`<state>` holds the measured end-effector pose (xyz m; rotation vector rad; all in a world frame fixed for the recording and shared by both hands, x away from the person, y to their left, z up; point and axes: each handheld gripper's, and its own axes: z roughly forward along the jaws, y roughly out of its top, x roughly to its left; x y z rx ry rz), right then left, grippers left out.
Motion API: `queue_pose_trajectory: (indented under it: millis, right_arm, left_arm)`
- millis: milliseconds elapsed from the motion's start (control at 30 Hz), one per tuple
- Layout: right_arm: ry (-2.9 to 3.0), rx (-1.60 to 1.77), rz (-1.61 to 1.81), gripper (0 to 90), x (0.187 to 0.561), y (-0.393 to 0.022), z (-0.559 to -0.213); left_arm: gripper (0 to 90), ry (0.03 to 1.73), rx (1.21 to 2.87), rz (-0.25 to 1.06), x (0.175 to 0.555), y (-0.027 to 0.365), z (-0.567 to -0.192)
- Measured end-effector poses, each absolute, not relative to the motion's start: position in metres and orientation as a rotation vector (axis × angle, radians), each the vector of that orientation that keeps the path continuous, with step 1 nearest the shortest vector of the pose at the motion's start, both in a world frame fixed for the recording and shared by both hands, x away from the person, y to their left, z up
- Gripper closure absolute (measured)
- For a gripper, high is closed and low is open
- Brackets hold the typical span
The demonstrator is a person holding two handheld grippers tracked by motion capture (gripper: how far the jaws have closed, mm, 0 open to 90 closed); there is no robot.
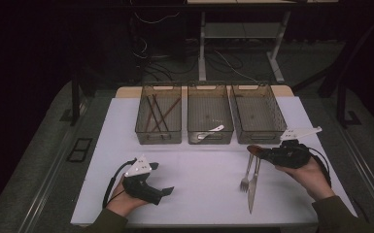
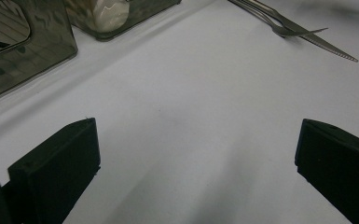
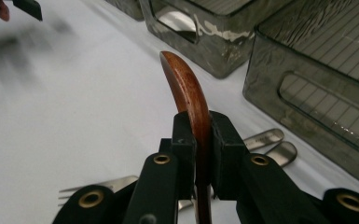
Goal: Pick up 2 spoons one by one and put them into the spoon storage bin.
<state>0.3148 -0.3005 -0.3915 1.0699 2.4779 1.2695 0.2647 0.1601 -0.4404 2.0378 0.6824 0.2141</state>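
Note:
My right gripper (image 1: pixel 263 153) is at the table's right, just above the surface, shut on a brown wooden spoon (image 1: pixel 252 149) that sticks out to the left. In the right gripper view the spoon (image 3: pixel 186 88) curves up from between the pressed pads (image 3: pixel 224 140). Below it on the white table lie a metal fork (image 1: pixel 245 177) and a knife (image 1: pixel 253 189) side by side. My left gripper (image 1: pixel 166 191) rests at the front left, pointing right. Its jaws stand wide apart over bare table (image 2: pixel 198 140) with nothing between them.
Three dark see-through bins stand in a row at the back. The left bin (image 1: pixel 141 127) holds chopsticks (image 1: pixel 157 112), the middle bin (image 1: pixel 191 128) a pale spoon (image 1: pixel 212 131), and the right bin (image 1: pixel 278 121) looks empty. The table's front edge (image 1: pixel 194 224) is near both hands.

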Motion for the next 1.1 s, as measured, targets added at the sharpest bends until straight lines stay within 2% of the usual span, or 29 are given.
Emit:
queue_pose_trajectory:
  millis: [600, 1100]
  right_arm:
    - [2.424, 1.047, 1.339, 80.8, 0.341, -0.272, -0.374]
    - [2.352, 1.058, 1.391, 80.8, 0.385, -0.234, -0.35]
  left_arm:
    - [0.0, 0.677, 2.037, 0.207, 0.265, 0.158, -0.44]
    - [0.0, 0.67, 2.028, 0.205, 0.263, 0.158, -0.439]
